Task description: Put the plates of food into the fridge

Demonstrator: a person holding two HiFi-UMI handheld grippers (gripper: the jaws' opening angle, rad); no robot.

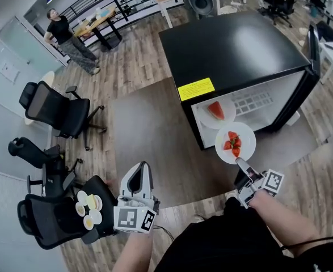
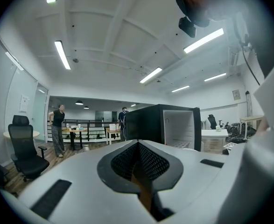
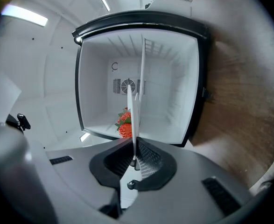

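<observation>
Rim of strawberry plate point(image 1: 247, 130) pinched between jaws of right hand-held gripper point(image 1: 241, 162), seen edge-on in right gripper view. Plate hangs at front edge of open fridge point(image 1: 228, 50). Watermelon plate point(image 1: 228, 115) already lies inside fridge. Left hand-held gripper point(image 1: 139, 168) pressed together, nothing between jaws, well apart from fridge. Beside it, chair point(image 1: 53, 222) carries third plate of food point(image 1: 89, 209).

We're looking into an open-plan office: swivel chairs point(image 1: 58, 113) standing on wood flooring point(image 1: 133, 67), desks point(image 1: 95, 22) lining the back, strip lights point(image 2: 62, 55) glowing overhead.
</observation>
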